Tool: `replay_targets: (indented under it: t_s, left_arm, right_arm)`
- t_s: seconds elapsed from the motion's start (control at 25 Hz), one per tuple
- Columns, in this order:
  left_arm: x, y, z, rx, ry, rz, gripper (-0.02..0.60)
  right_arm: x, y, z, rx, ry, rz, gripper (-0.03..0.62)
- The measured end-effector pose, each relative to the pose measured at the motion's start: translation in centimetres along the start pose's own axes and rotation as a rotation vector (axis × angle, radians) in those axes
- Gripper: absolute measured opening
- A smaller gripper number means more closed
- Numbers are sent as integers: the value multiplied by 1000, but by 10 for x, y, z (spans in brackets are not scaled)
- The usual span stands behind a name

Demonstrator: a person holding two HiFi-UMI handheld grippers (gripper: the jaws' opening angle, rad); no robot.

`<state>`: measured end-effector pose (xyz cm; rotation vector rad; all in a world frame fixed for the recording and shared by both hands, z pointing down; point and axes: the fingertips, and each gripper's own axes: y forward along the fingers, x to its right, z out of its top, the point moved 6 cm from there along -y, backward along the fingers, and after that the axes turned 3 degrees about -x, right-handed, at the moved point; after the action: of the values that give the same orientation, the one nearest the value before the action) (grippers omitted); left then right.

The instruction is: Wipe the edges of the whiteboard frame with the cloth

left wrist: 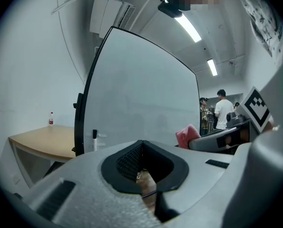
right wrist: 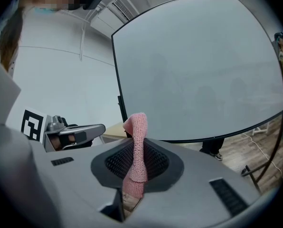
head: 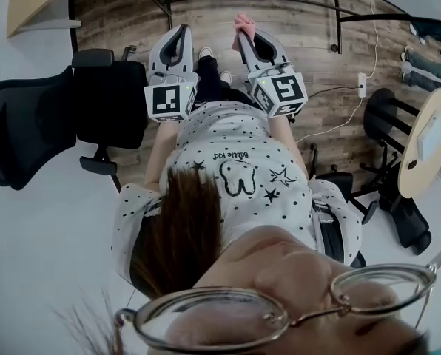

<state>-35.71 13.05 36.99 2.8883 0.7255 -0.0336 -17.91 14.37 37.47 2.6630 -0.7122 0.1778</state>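
The whiteboard stands upright in front of me, white with a thin black frame. The left gripper view shows the same whiteboard with its left frame edge. My right gripper is shut on a pink knitted cloth that sticks up past the jaw tips, apart from the board. In the head view the cloth shows at the tip of the right gripper. My left gripper is shut with nothing in it, and in the head view this left gripper is held level beside the right one.
A black marker rests by the board's lower left. A wooden desk with a small bottle stands left of the board. A black office chair is at my left, a round table at my right. People stand beyond the board.
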Motion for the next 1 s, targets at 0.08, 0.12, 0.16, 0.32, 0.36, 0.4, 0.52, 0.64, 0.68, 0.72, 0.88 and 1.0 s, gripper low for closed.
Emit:
replay_targets:
  t_s: [0.08,0.12,0.16,0.32,0.36,0.4,0.52,0.64,0.68,0.72,0.88,1.0]
  left_arm:
    - [-10,14,3,-2,-5,-5,17]
    - [-15,22,5,-3,-7,-7,17]
    - [-21,29,8,-4,-8,-8,17]
    - [-48,52,12,3,-11,-17,17]
    - [-56,57,12,5,-11,-17,17]
    - [-63,63,11,6,-12,-16,17]
    - [-79,76,10,5,-15,-12,17]
    - [-87,86,8,1,-10,-22,17]
    - [-89,90,8,0,-7,-26,17]
    - [-92,94,7,0,-7,-27,17]
    - [-103,103,7,11,9,-21,17]
    - [-112,119,2,23,30,-11,17]
  right_arm:
    - [5,16,7,-5,4,4,41]
    - [7,25,12,-6,6,8,41]
    - [8,33,17,-6,7,12,41]
    - [8,69,31,1,-8,20,41]
    - [8,79,32,3,-10,22,41]
    - [8,88,34,4,-12,24,41]
    - [11,108,38,3,-14,20,41]
    - [16,120,42,12,-10,14,41]
    - [18,124,43,16,-9,15,41]
    - [19,129,44,17,-10,17,41]
    - [17,150,42,6,-21,40,41]
    - [20,177,34,3,-41,81,41]
